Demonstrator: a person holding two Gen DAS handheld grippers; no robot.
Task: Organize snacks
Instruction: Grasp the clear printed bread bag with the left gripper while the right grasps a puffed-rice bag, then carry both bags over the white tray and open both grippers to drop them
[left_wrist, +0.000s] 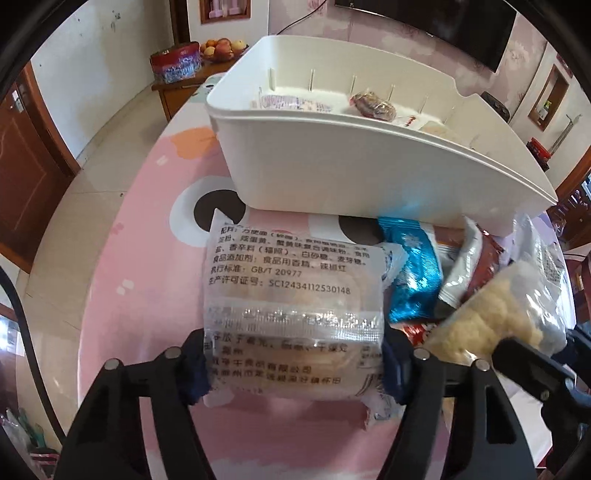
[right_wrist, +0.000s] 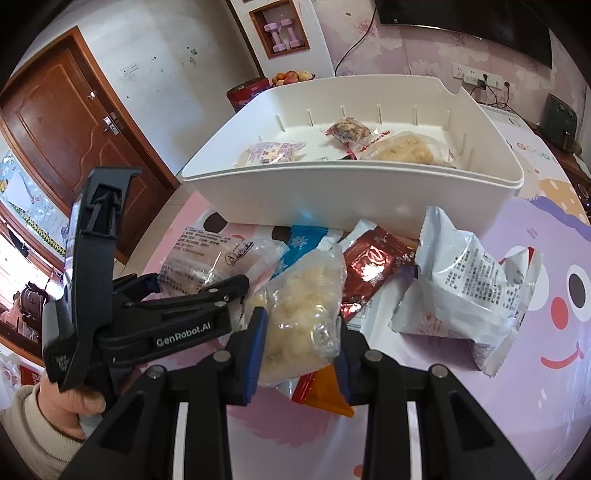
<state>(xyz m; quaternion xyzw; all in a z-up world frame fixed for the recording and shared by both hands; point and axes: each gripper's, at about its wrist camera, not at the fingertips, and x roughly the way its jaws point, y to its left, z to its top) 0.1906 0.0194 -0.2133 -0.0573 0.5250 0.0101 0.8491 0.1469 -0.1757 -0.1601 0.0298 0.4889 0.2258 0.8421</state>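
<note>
The left gripper (left_wrist: 295, 363) was closed on a clear printed snack pack (left_wrist: 291, 295) lying on the tabletop (left_wrist: 147, 258), before the white bin (left_wrist: 369, 166). The right gripper (right_wrist: 301, 354) pinched a clear bag of pale snack (right_wrist: 303, 306) beside it.
</note>
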